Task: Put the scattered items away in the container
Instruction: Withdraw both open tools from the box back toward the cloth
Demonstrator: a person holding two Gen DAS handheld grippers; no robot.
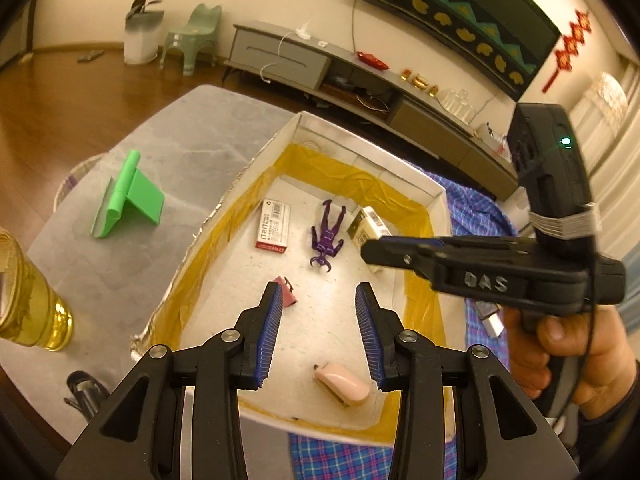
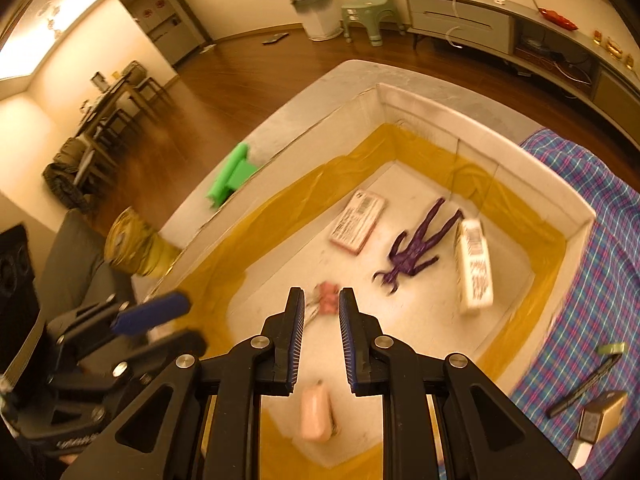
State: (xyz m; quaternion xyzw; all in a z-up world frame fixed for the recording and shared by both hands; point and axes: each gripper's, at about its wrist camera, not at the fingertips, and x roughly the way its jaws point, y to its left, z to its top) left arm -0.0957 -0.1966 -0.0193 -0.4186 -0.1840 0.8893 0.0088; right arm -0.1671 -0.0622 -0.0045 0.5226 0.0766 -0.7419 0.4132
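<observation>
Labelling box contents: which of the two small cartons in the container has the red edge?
The flat carton lying left of the purple figure; red band along its near end. The other carton, right of the figure, is white and gold.

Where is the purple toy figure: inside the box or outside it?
Inside: the purple toy figure lies flat on the box floor.

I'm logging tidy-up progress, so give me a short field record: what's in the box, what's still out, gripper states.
container: white box, yellow-taped inside
inside: purple figure, staples box, pink stapler, white carton, small red item
still out: green stand, dark pen and small box on plaid cloth
left gripper: open, empty
right gripper: narrow gap, empty
</observation>
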